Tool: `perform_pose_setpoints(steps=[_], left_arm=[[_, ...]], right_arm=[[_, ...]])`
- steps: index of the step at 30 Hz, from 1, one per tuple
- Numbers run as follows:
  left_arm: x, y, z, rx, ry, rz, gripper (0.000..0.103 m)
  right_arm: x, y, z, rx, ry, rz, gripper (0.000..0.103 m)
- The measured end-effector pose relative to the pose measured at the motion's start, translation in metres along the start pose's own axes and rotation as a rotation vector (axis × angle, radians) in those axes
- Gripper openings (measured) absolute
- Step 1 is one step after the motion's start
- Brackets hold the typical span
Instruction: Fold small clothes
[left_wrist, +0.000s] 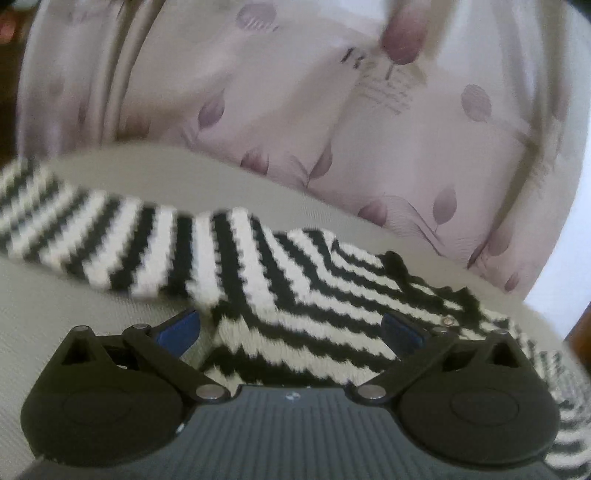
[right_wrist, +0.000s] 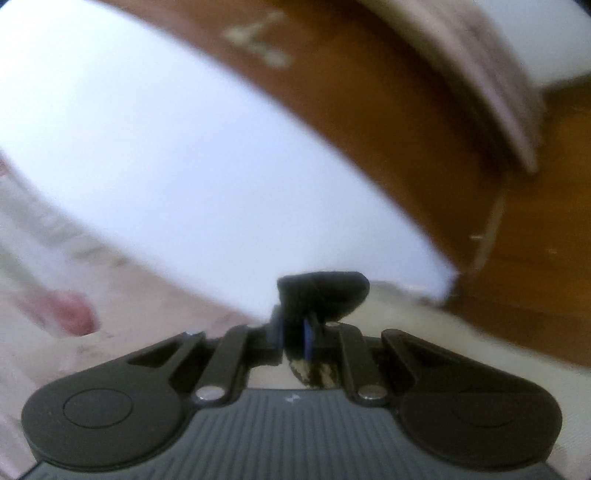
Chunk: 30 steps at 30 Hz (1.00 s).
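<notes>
One striped garment (left_wrist: 258, 273), black and white knit, lay on a pale grey bed surface (left_wrist: 74, 317) with its long axis running from the far left of the left wrist view down toward the near right. Its broad folded end sat between the spread blue pads (left_wrist: 181, 330) of the left hand-held gripper (left_wrist: 291, 328), whose jaws stood wide and gripped nothing. Beyond the garment lay floral pink bedding (left_wrist: 332, 122). In the blurred right wrist view, the right hand-held gripper (right_wrist: 294, 334) was pinched narrowly on a dark bunch of the striped cloth (right_wrist: 325, 295), which rose just past the fingertips, with a brown wooden board (right_wrist: 388, 110) behind it.
</notes>
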<state>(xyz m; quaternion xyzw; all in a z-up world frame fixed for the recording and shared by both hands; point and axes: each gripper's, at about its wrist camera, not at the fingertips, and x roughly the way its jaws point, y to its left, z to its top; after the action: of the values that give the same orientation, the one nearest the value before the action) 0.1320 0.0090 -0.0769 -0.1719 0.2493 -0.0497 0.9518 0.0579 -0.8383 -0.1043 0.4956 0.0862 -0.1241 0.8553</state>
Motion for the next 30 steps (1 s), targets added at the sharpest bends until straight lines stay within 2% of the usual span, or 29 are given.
perform_pose_setpoints(steps=[6,9,13,16,22,25,30], left_arm=[[-0.001,0.003,-0.003,-0.018,-0.024,-0.028,0.103],[-0.003,0.007,-0.004,-0.04,-0.037,-0.043,0.103],[-0.005,0.019,-0.003,-0.125,-0.059,-0.045,0.103],[-0.004,0.027,-0.002,-0.179,-0.055,-0.049,0.103],[-0.004,0.034,-0.002,-0.225,-0.058,-0.062,0.103],[-0.006,0.036,-0.002,-0.237,-0.067,-0.065,0.103],[-0.006,0.04,-0.002,-0.263,-0.068,-0.072,0.103]], right_arm=[[0.027,0.117,-0.059,-0.014,0.062,0.229,0.01],[0.045,0.165,-0.105,-0.002,0.127,0.32,0.01],[0.068,0.214,-0.178,0.02,0.245,0.407,0.01],[0.087,0.237,-0.238,0.028,0.342,0.431,0.01],[0.111,0.266,-0.341,0.014,0.5,0.416,0.01],[0.118,0.271,-0.379,-0.028,0.561,0.399,0.01],[0.123,0.274,-0.414,-0.15,0.617,0.36,0.01]])
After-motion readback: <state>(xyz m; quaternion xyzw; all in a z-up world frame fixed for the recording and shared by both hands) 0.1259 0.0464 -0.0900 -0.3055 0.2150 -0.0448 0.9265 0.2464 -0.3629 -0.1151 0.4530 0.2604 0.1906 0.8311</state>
